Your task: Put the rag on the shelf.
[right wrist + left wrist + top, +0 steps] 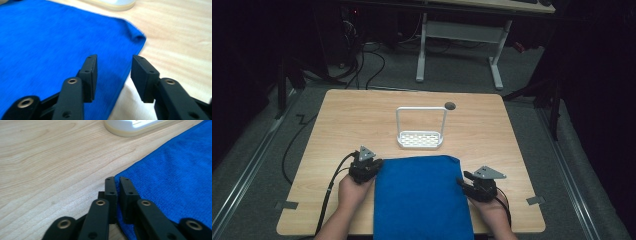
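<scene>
Left gripper (368, 165) sits at the left edge of the blue cloth (422, 197), near its far-left corner; in the left gripper view (117, 192) its jaws are pressed nearly together, pinching the cloth's edge between the pads. The person's left hand (352, 190) holds it, cable trailing back off the near side

Blue cloth: plain saturated blue, fine towel-like weave, laid flat in a rough rectangle on the near-centre of the wooden table (337, 130), near end hanging over the front edge. Far-right corner is slightly bunched up, seen in the right gripper view (137, 37). No logo, label or writing readable on it or anywhere else

Beyond the cloth, just past its far edge: white rack (420, 139) with a perforated base and a tall wire hoop handle, upright, apart from the cloth. Small dark round hole (450, 106) in the tabletop behind it. Nothing lies on the cloth

Right gripper (469, 182) at the cloth's right edge, held by the right hand (489, 210); jaws spread wide in its own view (113, 75), cloth edge running below the gap, pads not pressing on it

Floor behind: white desk frame (459, 35), loose black cables (372, 60)
</scene>
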Available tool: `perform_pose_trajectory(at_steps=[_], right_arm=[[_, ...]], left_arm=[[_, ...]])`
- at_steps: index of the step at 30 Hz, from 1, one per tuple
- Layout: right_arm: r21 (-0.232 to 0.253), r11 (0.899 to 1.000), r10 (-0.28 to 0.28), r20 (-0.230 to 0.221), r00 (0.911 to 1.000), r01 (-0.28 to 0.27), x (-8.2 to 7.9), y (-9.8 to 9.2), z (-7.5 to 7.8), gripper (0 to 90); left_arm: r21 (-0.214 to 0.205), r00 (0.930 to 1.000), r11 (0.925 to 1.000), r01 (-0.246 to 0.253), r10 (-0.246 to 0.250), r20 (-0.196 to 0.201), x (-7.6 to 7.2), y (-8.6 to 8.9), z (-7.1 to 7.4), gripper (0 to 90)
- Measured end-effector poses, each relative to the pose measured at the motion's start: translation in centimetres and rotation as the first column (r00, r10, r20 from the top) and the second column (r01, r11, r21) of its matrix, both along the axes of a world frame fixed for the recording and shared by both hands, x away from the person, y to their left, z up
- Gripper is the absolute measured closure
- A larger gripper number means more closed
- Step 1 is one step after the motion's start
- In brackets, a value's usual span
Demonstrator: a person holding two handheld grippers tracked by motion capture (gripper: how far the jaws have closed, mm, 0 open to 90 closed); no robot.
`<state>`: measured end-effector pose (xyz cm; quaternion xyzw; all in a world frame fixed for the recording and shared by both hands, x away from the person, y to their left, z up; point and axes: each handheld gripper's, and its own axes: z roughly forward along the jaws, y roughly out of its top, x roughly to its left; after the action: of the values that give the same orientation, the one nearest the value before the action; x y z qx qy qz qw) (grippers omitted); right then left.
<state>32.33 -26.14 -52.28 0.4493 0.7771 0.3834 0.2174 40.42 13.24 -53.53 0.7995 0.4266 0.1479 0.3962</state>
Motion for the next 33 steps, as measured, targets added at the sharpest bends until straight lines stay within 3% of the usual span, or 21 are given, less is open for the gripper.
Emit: perform_pose_trajectory(at_steps=[2,6,7,8,14,16,21,24,27,30,33], right_arm=[[-0.016,1.000,-0.017,0.004,0.9999,0.017,0.9,0.4,0.3,55.3],[-0.025,0.999,-0.036,0.000,0.9994,0.036,2.6,1.0,0.7,55.1],[-0.075,0.996,-0.057,-0.001,0.9984,0.056,3.8,1.5,0.5,53.6],[-0.090,0.994,-0.065,-0.008,0.9979,0.064,4.5,1.7,0.3,53.5],[-0.106,0.991,-0.082,-0.057,0.9949,0.076,7.4,2.3,-0.6,55.5],[-0.081,0.992,-0.107,-0.070,0.9918,0.101,7.8,2.0,-0.6,58.7],[-0.042,0.993,-0.113,-0.074,0.9908,0.110,8.1,1.4,-0.7,74.3],[-0.049,0.994,-0.101,-0.074,0.9921,0.098,8.0,1.5,-0.6,85.9],[-0.057,0.995,-0.087,-0.054,0.9948,0.084,7.4,1.8,-0.2,87.5],[0.001,0.997,-0.080,-0.011,0.9968,0.080,6.3,1.7,0.7,87.9],[0.025,0.997,-0.072,0.037,0.9967,0.071,5.0,1.8,1.7,87.9]], left_arm=[[-0.024,0.9999,0.9997,-0.001,0.000,-0.016,0.1,0.2,0.0,87.1],[-0.021,0.9999,0.9998,-0.001,0.001,-0.014,0.1,0.2,0.0,87.0],[-0.024,0.9999,0.9997,-0.001,0.000,-0.016,0.1,0.2,0.0,86.9],[-0.029,0.9998,0.9996,0.001,-0.001,-0.020,0.2,0.3,0.0,86.8],[-0.041,0.9996,0.9992,0.000,-0.001,-0.029,0.2,0.4,0.0,86.7],[-0.040,0.9996,0.9992,-0.001,0.000,-0.027,0.2,0.4,-0.1,86.8],[-0.040,0.9996,0.9992,0.000,-0.001,-0.029,0.2,0.4,0.0,86.7],[-0.040,0.9996,0.9992,-0.001,0.000,-0.029,0.2,0.4,0.0,86.8],[-0.044,0.9994,0.9990,-0.009,0.008,-0.032,0.2,0.5,0.0,86.9],[-0.072,0.9995,0.9973,-0.013,0.011,-0.028,0.1,0.8,0.0,87.4],[-0.092,0.9999,0.9957,-0.011,0.010,-0.013,-0.1,1.0,0.1,87.6]])
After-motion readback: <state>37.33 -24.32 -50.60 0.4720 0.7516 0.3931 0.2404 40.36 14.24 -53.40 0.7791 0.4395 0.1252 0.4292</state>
